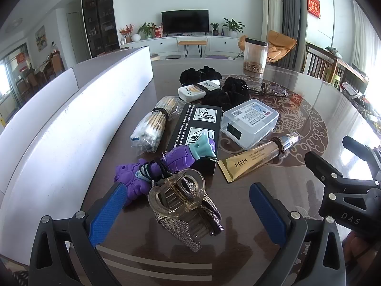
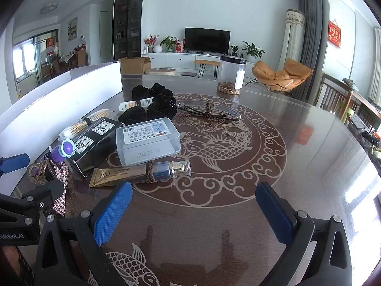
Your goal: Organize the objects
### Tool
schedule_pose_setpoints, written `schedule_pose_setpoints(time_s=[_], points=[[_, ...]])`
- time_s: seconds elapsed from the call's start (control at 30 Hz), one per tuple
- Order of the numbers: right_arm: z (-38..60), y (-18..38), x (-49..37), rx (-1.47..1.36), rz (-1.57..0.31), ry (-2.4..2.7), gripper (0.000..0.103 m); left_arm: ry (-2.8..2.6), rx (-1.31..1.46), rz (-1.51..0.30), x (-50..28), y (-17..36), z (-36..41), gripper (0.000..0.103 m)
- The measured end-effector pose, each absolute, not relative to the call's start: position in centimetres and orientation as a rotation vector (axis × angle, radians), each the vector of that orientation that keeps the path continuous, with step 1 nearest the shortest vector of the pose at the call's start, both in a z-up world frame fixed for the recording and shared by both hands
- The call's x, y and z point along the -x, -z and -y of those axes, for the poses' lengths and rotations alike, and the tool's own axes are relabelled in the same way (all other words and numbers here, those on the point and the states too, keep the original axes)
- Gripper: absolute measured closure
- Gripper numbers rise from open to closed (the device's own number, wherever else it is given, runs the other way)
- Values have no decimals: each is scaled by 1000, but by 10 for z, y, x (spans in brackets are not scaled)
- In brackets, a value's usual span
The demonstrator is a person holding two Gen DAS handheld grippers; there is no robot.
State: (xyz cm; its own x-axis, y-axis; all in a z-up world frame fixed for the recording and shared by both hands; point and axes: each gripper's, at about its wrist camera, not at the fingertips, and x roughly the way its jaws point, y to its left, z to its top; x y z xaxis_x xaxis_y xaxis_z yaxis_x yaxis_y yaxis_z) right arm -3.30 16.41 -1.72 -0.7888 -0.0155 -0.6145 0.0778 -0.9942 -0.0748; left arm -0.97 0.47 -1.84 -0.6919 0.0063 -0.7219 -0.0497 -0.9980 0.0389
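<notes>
I am judging the sorting barely begun; both the left gripper [image 1: 188, 214] and right gripper [image 2: 194, 212] are hanging released, holding nothing; the translucent amber claw hair clip [image 1: 177, 196], gold squeeze tube [image 2: 142, 171] and clear plastic box [image 2: 147, 140] are lying clustered at ten o'clock on the glossy brown tabletop [image 2: 297, 166].
</notes>
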Motion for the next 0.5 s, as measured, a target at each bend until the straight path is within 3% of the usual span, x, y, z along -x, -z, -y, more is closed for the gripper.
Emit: schedule_pose_setpoints(time_s=[0.5], points=[[-164, 18, 34, -1007, -146, 2924, 0, -2851, 1241, -91, 10, 21, -5, 0]])
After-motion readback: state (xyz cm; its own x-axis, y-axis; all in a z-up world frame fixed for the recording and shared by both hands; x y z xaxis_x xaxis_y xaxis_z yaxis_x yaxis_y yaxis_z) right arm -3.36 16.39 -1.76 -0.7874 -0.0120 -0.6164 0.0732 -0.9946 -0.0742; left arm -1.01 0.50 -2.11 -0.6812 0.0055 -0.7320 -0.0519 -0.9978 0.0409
